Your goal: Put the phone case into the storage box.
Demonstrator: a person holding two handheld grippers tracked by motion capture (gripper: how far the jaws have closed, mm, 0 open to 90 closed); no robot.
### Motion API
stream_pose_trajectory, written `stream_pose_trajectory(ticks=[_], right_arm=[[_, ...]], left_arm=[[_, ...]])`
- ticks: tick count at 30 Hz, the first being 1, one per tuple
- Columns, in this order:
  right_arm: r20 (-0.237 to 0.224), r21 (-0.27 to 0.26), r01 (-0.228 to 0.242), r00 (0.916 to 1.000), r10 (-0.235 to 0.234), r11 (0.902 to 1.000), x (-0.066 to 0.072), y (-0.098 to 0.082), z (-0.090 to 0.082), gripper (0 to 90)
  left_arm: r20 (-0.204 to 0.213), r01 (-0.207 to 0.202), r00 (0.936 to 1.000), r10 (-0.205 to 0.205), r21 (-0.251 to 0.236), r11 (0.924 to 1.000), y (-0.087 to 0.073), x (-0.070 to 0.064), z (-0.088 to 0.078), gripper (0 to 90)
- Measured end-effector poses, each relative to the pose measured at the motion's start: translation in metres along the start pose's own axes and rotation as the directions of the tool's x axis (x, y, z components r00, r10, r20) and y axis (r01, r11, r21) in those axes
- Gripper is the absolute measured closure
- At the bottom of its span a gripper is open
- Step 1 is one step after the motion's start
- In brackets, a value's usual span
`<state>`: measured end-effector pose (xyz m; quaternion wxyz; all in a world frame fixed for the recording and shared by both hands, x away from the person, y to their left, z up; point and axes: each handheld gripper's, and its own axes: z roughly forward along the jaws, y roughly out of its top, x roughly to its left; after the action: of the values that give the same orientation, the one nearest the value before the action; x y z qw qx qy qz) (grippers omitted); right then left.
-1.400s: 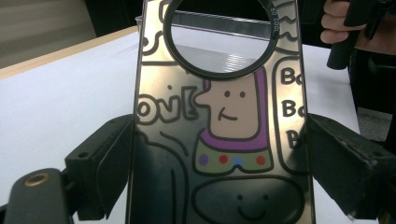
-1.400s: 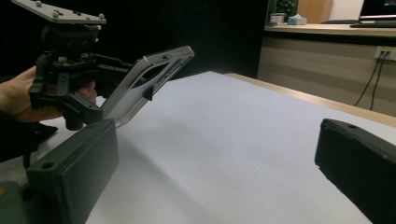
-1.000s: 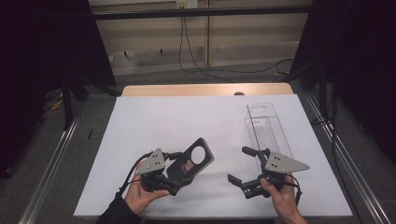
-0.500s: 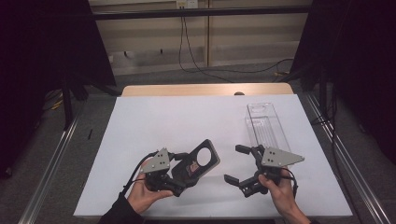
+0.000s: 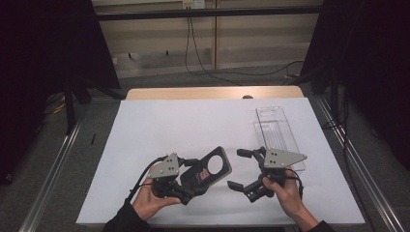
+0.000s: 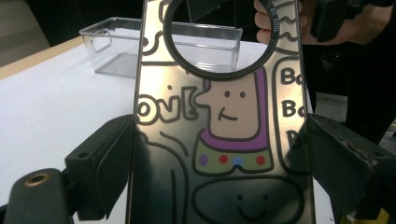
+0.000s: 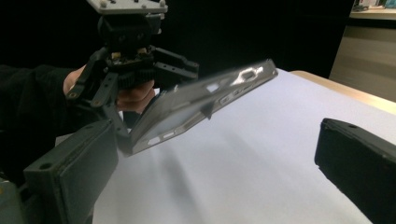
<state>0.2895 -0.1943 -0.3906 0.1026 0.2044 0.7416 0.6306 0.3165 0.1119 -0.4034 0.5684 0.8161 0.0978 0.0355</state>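
Partly cropped: phone case [image 6: 224, 116] btwn left gripper [image 5: 186, 181] jaws (top cut off).

**Black grippers, grey plates, dark sleeves**

The left gripper [image 5: 191, 181] is matte black, topped by a grey three-cornered plate dotted with small screws, and a black cable trails from it. Its two jaws are thick black blocks with screw holes; a brass-coloured insert sits in the body below one jaw. The right gripper [image 5: 241, 169] has the same black build, its own grey screwed plate and a black cable. Its jaws are chunky rectangular black pads with a small hole near one corner. Dark sleeves cover both of the person's forearms.
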Motion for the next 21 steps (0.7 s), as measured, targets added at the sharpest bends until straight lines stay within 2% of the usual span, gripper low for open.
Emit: stream_pose_trajectory(ticks=[3, 10, 13, 21], right_arm=[[-0.015, -0.012, 0.002, 0.9999, -0.002, 0.9999, -0.002, 0.0, 0.0021, 0.0], [-0.047, 0.016, 0.015, 0.9988, -0.014, 0.9998, -0.003, -0.0011, 0.006, 0.0], [-0.058, 0.024, 0.002, 0.9983, -0.001, 0.9997, -0.0068, -0.0004, 0.0069, 0.0], [-0.105, 0.038, 0.022, 0.9943, -0.018, 0.999, -0.0094, 0.008, 0.0093, 0.0]], left_arm=[[0.01, 0.001, 1.0, -0.001, -0.008, 1.0, 0.0021, 0.0013, -0.001, 12.3], [0.032, 0.001, 0.9995, -0.001, -0.001, 1.0, 0.0018, 0.0024, -0.0004, 12.3], [0.043, -0.002, 0.9991, 0.002, 0.007, 1.0, 0.002, 0.003, 0.0006, 12.3], [0.071, -0.007, 0.9974, 0.006, 0.023, 0.9997, 0.006, 0.0042, 0.005, 12.3]])
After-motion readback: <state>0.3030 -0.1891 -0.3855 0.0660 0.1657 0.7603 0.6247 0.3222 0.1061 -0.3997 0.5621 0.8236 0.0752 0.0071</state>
